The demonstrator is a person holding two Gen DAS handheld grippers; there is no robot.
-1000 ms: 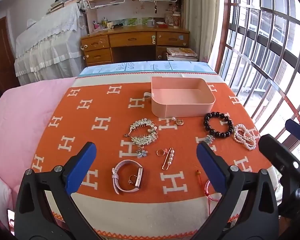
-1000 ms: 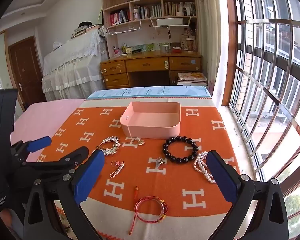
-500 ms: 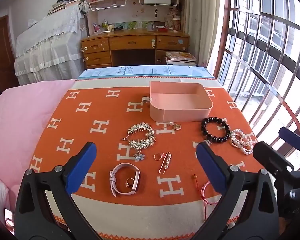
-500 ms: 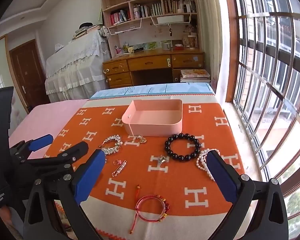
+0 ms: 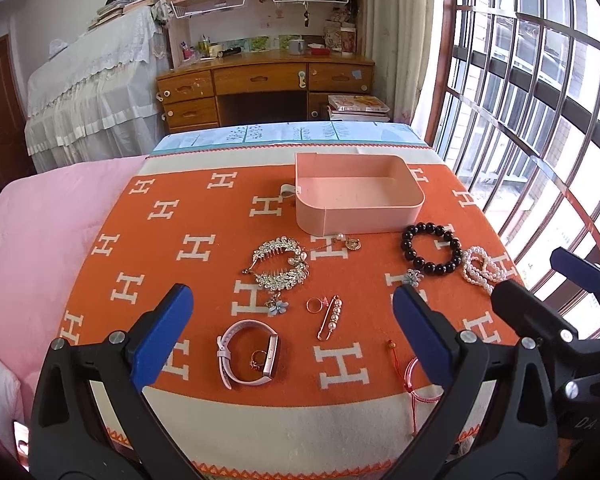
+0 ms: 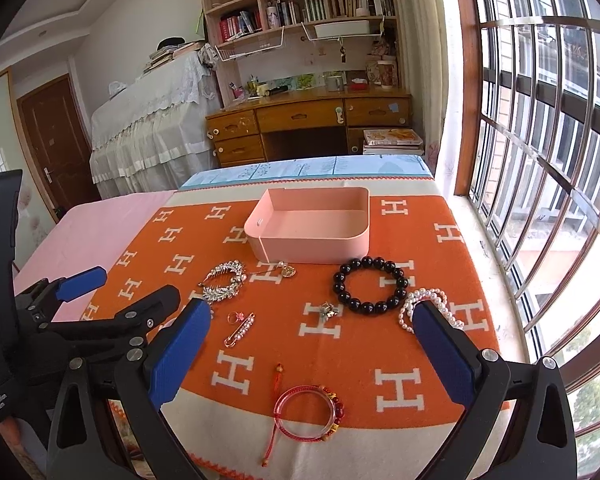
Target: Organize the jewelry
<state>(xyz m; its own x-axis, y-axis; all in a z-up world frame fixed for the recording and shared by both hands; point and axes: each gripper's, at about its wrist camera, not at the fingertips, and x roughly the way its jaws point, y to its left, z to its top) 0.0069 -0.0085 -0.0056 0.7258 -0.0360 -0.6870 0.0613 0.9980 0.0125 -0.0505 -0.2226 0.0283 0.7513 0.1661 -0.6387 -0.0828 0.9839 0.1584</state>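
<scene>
An empty pink box (image 5: 358,196) (image 6: 312,228) sits at the far middle of the orange blanket (image 5: 180,264). In front of it lie a silver hair comb (image 5: 278,264), a black bead bracelet (image 5: 431,249) (image 6: 370,290), a pearl bracelet (image 5: 482,270) (image 6: 430,304), a pearl pin (image 5: 330,317), a pink watch band (image 5: 250,354) and a red bangle (image 6: 308,412). My left gripper (image 5: 292,334) is open and empty above the near edge. My right gripper (image 6: 312,352) is open and empty, above the red bangle.
The blanket covers a table with a pink cloth (image 5: 40,232) at the left. A barred window (image 6: 540,160) runs along the right. A wooden desk (image 5: 266,90) and bookshelves stand behind. A small charm (image 6: 328,310) and a gold pendant (image 5: 352,243) also lie on the blanket.
Both grippers have drawn back and up a little, so the jewelry sits lower and farther in view. Nothing on the blanket has moved.
</scene>
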